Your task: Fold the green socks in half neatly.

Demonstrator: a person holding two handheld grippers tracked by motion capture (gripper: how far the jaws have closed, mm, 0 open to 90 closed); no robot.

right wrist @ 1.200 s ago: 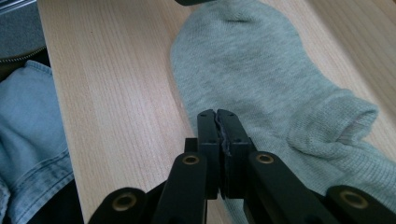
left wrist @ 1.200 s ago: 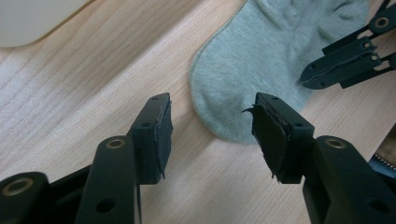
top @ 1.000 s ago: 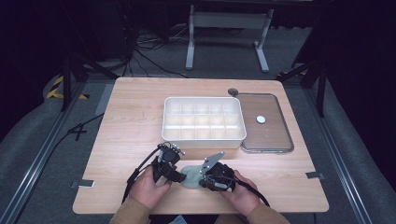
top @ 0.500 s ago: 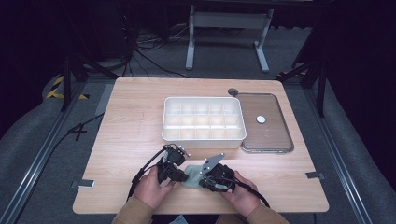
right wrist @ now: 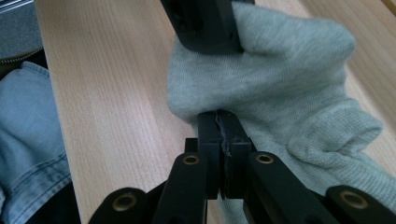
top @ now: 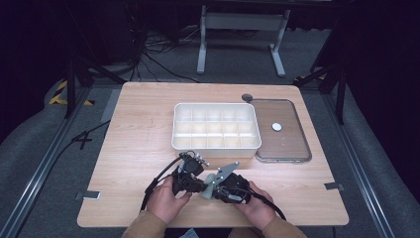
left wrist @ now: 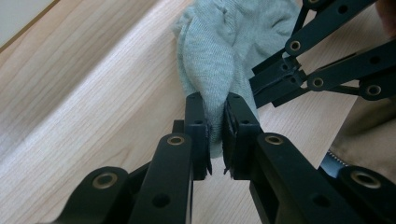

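Observation:
A pale grey-green knitted sock (top: 210, 182) is held between both grippers near the table's front edge. In the left gripper view my left gripper (left wrist: 215, 128) is shut on a fold of the sock (left wrist: 217, 56), which bulges away from the jaws. The right gripper's black linkage (left wrist: 327, 51) reaches in from the right of that view. In the right gripper view my right gripper (right wrist: 219, 128) is shut on the sock's edge (right wrist: 280, 88), and the left gripper's jaw (right wrist: 205, 23) clamps the sock from above. From above, the left gripper (top: 190, 176) and the right gripper (top: 225, 186) sit close together.
A white compartment box (top: 216, 126) stands mid-table, just beyond the grippers. Its clear lid (top: 282, 131) with a white round piece lies to the right. The person's hands (top: 166, 201) come in from the front edge. Bare wood (top: 138, 129) lies to the left.
The left gripper has shifted slightly right and toward the front, closing up on the right gripper. The sock stays bunched between them.

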